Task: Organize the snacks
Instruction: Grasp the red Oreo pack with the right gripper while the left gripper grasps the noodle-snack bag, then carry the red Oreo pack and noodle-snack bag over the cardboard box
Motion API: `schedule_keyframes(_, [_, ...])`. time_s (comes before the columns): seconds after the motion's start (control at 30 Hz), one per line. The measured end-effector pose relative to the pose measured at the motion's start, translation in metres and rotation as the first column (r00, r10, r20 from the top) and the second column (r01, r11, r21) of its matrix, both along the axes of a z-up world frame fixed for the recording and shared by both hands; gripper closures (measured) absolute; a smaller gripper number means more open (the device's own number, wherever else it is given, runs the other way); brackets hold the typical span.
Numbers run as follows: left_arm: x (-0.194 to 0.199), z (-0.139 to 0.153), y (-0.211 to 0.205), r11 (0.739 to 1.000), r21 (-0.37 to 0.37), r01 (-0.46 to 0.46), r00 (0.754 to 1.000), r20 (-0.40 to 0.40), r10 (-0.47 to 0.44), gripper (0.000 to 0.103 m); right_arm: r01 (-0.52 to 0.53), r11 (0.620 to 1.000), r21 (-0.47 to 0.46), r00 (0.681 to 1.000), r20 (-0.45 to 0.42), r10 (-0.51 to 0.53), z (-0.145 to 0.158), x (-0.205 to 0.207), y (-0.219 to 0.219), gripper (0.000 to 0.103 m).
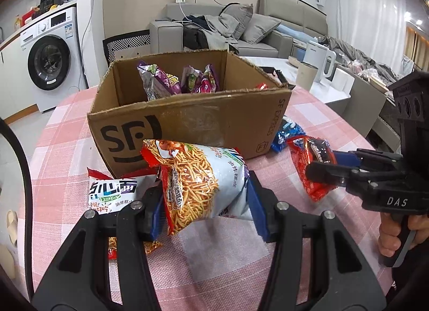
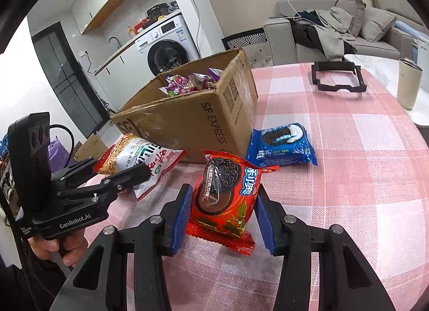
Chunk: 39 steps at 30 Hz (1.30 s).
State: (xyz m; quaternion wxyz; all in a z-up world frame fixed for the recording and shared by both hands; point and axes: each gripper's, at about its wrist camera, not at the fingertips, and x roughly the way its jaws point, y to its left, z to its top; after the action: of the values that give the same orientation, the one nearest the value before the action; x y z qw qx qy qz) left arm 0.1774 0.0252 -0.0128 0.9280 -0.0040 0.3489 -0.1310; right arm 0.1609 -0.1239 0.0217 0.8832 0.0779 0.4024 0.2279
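Black frame (image 2: pixel 338 77) beyond box (image 2: pixel 187 120): right view only.

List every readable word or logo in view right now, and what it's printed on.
"SF": cardboard box front.
"SF EXPRESS": box side.
"DAS": right hand-held gripper body.
"GenRobot.AI": left hand-held gripper body.
Chinese print on noodle snack bag, red cookie pack, blue cookie pack: too small to read.

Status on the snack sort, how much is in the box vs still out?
Done: several purple packs sit in the cardboard box. In hand: left gripper clamps the noodle snack bag; right gripper clamps the red cookie pack. Left: the blue cookie pack and a second noodle bag lie on the table.
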Motion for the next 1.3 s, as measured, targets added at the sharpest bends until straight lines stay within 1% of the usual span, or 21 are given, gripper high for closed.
schedule_keyframes(0.3, [-0.01, 0.014, 0.005, 1.0, -0.025, -0.002, 1.0, 0.017, 0.002, 0.053, -0.005, 1.0, -0.002, 0.999, 0.048, 0.005, 0.02, -0.002, 0.005, 0.056])
schedule_keyframes(0.47, [-0.014, 0.02, 0.006, 1.0, -0.027, -0.011, 1.0, 0.021, 0.011, 0.053, -0.004, 1.0, 0.001, 0.997, 0.072, 0.004, 0.031, -0.003, 0.005, 0.056])
schedule_keyframes(0.6, [-0.02, 0.03, 0.006, 1.0, -0.018, -0.021, 0.999, 0.042, 0.022, 0.053, -0.006, 1.0, 0.003, 0.996, 0.092, 0.005, 0.041, -0.004, 0.005, 0.056])
schedule_keyframes(1.1, [-0.048, 0.072, 0.016, 0.998, -0.033, -0.044, 0.994, 0.098, 0.047, 0.053, -0.019, 1.0, 0.016, 0.988, 0.152, 0.016, 0.068, -0.002, 0.008, 0.056])
schedule_keyframes(1.3, [-0.051, 0.09, 0.021, 0.998, -0.036, -0.055, 0.991, 0.123, 0.059, 0.053, -0.023, 1.0, 0.017, 0.985, 0.171, 0.019, 0.077, 0.004, 0.009, 0.056])
